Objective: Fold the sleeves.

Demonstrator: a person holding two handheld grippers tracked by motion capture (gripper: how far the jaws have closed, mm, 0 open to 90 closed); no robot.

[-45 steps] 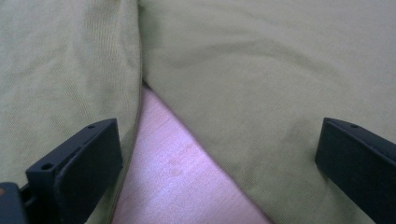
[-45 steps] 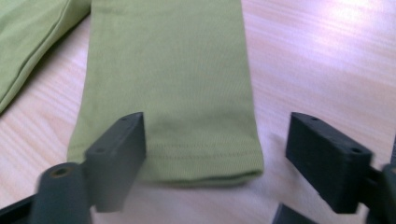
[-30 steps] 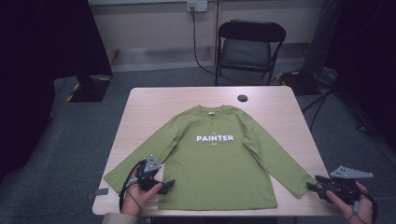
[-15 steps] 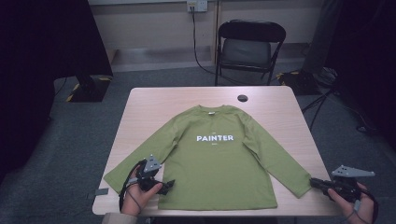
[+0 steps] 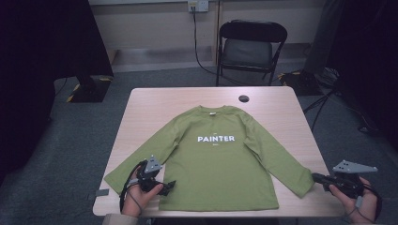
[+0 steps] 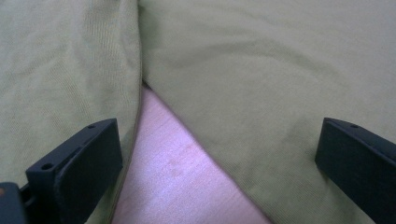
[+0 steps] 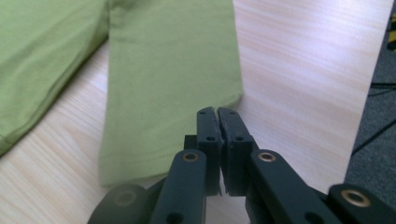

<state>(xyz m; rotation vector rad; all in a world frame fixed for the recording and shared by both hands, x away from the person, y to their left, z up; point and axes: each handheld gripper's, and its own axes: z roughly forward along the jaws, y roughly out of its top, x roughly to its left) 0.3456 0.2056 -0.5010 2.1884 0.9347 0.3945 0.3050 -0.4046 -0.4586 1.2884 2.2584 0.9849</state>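
Note:
A green long-sleeved shirt [image 5: 218, 159] printed "PAINTER" lies flat, front up, on the wooden table [image 5: 277, 105]. My left gripper [image 5: 165, 187] rests at the shirt's near left, by the hem. It stands open: one jaw lies over the left sleeve [image 6: 56, 70], the other over the shirt's body [image 6: 261, 70], with bare table [image 6: 173, 177] between them. My right gripper [image 5: 315, 177] sits at the table's near right, against the end of the right sleeve [image 7: 163, 84]. Its jaws are pressed together at the cuff's edge [image 7: 231, 99], pinching the cloth there.
A small dark round object [image 5: 243, 98] lies on the table beyond the collar. A black folding chair [image 5: 251, 47] stands behind the table. Cables run along the floor at the right [image 5: 324, 101]. Bare wood shows on both sides of the shirt.
The right gripper's jaws have closed at the cuff of the right sleeve. Both hands stay about where they were, and the shirt lies as before.

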